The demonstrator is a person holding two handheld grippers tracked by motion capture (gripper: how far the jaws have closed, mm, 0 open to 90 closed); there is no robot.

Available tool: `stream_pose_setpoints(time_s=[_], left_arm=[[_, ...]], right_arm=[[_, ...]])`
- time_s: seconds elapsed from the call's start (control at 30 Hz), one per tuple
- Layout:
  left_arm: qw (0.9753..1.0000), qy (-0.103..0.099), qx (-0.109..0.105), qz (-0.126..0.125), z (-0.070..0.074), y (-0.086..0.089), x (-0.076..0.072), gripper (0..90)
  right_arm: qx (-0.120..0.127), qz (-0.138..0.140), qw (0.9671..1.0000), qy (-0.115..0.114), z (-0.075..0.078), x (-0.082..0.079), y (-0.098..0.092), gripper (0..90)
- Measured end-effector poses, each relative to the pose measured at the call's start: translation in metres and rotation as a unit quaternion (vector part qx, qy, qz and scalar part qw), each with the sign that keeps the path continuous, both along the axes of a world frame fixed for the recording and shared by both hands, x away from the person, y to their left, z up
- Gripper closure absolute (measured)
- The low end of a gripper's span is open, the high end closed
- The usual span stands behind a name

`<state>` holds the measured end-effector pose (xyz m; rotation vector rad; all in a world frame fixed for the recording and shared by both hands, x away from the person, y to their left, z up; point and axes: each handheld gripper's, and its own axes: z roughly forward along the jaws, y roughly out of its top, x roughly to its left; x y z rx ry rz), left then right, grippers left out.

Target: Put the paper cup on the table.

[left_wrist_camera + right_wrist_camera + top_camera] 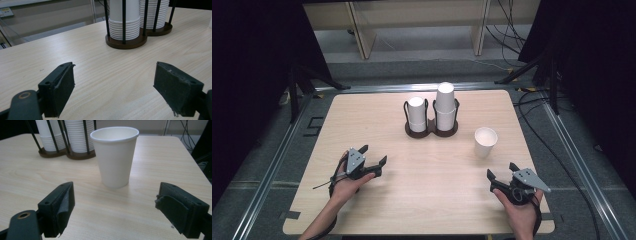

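Note:
A single white paper cup [485,141] stands upright, mouth up, on the right half of the wooden table [422,200]; the right gripper view has the cup [115,155] straight ahead. Behind the middle stands a dark two-post cup holder [431,131] with two stacks of white cups [445,106], the right stack taller. My right gripper [501,171] rests near the front right edge, open and empty, a hand's length short of the cup. At the front left, my left gripper [373,155] is open with nothing between its jaws. It points toward the holder [126,41].
Beyond the table's far edge lie a grey floor, light wooden furniture legs [362,35] and loose cables [532,100]. Dark stands flank both sides. A metal rail frames the table.

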<state>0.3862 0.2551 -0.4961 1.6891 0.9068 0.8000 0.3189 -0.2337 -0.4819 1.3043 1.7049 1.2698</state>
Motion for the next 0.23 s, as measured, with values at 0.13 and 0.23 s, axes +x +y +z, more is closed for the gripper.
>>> stream_pose_setpoints(time_s=[0.13,0.23], left_arm=[[1.0,0.004,0.0,0.0,0.0005,0.0001,0.0002,15.8],[1.0,0.006,-0.004,-0.004,0.0006,-0.0009,0.0004,15.0]], right_arm=[[0.009,-0.005,0.9999,-0.004,0.0,-0.0016,0.0004,15.4],[0.022,-0.012,0.9996,-0.012,0.0012,-0.0016,-0.0015,15.4]])
